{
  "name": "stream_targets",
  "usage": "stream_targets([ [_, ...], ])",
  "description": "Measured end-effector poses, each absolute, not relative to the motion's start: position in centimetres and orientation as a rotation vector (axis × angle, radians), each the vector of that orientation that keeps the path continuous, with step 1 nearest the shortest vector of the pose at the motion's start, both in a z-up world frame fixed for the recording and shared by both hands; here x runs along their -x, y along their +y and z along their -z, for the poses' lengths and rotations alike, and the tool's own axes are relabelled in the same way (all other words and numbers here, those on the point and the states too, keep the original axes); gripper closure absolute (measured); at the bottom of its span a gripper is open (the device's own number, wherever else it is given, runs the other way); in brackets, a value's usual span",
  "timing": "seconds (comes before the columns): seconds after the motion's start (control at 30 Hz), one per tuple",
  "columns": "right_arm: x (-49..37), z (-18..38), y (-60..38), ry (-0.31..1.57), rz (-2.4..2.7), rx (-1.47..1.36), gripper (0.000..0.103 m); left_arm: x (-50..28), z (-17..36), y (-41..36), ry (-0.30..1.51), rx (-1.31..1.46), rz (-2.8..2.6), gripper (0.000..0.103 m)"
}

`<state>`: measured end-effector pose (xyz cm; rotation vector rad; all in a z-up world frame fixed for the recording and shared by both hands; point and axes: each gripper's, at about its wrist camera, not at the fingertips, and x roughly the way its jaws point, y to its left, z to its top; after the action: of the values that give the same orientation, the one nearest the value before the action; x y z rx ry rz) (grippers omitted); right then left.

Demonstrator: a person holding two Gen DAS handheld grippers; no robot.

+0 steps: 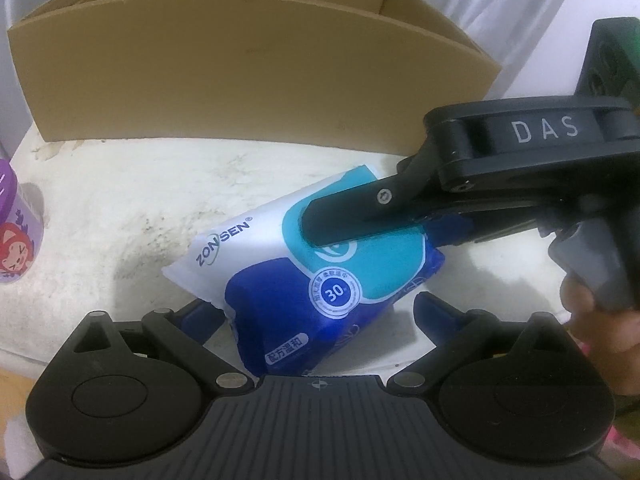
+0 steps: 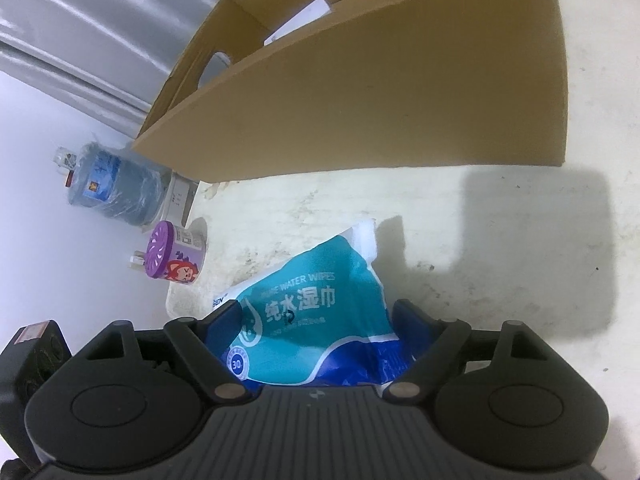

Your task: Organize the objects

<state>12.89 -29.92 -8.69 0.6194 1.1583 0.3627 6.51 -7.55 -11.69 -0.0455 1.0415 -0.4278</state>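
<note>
While my right gripper (image 2: 316,320) has its blue fingers (image 2: 412,322) pressed on either side of the wipes pack (image 2: 316,316), the pack sits tilted between them, its teal face up and its white crimped end pointing toward 12 o'clock in the right wrist view. In the left wrist view I see that same gripper (image 1: 320,224) entering from 3 o'clock, one black finger (image 1: 352,212) lying across the teal panel of the pack (image 1: 304,264), and my hand (image 1: 596,320) wrapped on its handle at 4 o'clock.

My left gripper (image 1: 316,312) stands wide, its blue fingertips (image 1: 436,312) spread to both sides of the pack's lower blue end. I cannot tell whether they touch the wrapper. The pack looks raised at an angle over the white tabletop (image 1: 120,208), with its shadow below it; whether a corner touches the surface I cannot tell.

Farther out at 12 o'clock in the left view, an open cardboard box (image 1: 248,76) stands on the table, its near wall facing me. In the right view the box (image 2: 380,92) fills the area from 11 to 1 o'clock. A purple-lidded canister (image 2: 172,256) with a red cartoon figure stands at the table edge at 9 o'clock, well apart from the pack, and shows at the left edge of the left view too (image 1: 16,232). Beyond it, off the table, is a large water jug (image 2: 108,184).
</note>
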Motion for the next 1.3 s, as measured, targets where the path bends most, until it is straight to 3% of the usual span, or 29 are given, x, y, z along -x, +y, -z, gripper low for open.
stream_targets([
  [0.07,-12.9,8.4,-29.7,1.155,-0.367,-0.616,0.024,-5.8,11.1,-7.0,1.039,0.046,0.429,0.004],
  [1.3,-12.9,6.9,-27.4,1.115,-0.365,-0.516,0.025,-6.1,11.3,-6.4,1.003,0.070,0.391,0.010],
])
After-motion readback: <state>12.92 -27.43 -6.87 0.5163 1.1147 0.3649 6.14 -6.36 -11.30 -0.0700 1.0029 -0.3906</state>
